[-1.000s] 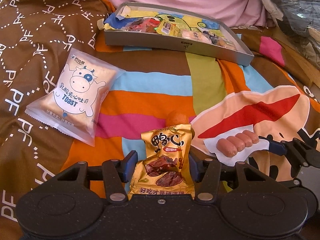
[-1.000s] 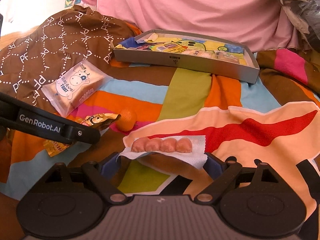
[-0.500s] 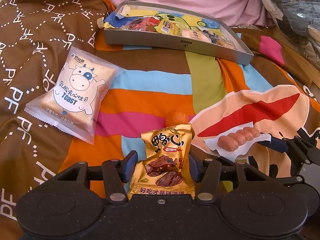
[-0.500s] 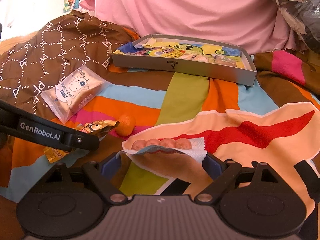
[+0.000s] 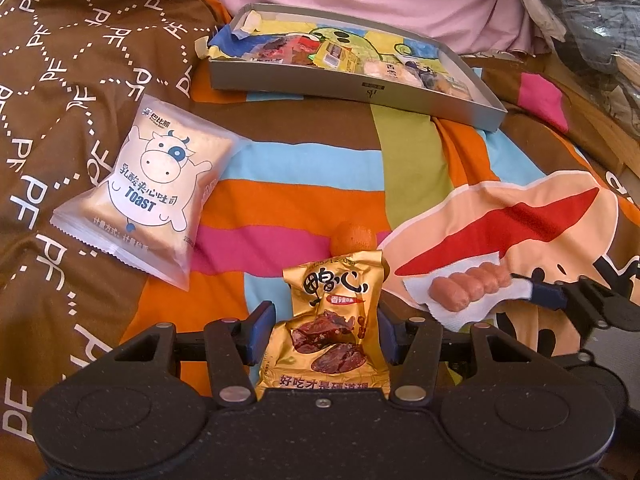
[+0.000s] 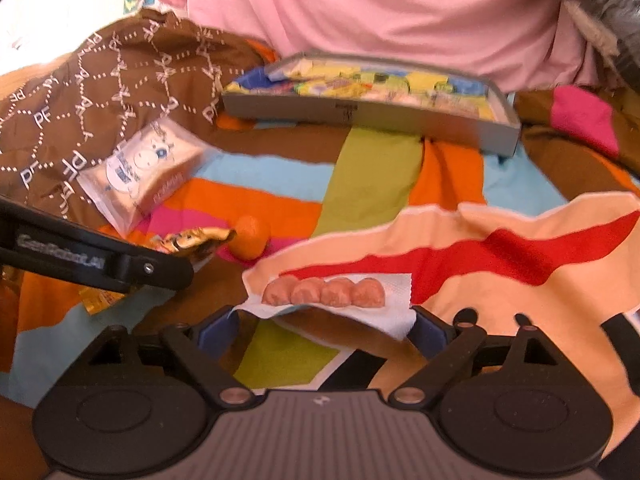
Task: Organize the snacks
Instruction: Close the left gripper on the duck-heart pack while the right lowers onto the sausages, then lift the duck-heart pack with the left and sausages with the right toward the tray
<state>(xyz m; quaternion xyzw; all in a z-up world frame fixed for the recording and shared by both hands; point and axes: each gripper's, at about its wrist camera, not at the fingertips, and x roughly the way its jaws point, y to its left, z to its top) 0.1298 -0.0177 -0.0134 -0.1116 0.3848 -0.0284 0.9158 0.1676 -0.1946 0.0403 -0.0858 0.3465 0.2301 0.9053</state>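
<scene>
A gold snack packet (image 5: pixel 328 332) with brown meat printed on it stands upright between the fingers of my left gripper (image 5: pixel 325 334), which is shut on it. My right gripper (image 6: pixel 324 330) is shut on a white-wrapped sausage strip (image 6: pixel 324 292) and holds it a little above the blanket. The same sausage strip (image 5: pixel 468 286) shows at the right of the left wrist view. A grey snack box (image 5: pixel 360 90) holding several colourful packets lies at the back. A cow-print toast packet (image 5: pixel 152 192) and a small orange (image 5: pixel 354 236) lie on the blanket.
A striped, cartoon-print blanket (image 5: pixel 304 176) covers the bed, with brown patterned fabric (image 5: pixel 60 60) on the left. Pink cloth (image 6: pixel 360 8) rises behind the grey snack box (image 6: pixel 360 114). A pile of dark clothes (image 5: pixel 592 12) sits at the far right.
My right gripper has lifted the sausage strip off the blanket and its view has swung slightly, with motion blur. The left gripper still holds the gold packet and has hardly moved.
</scene>
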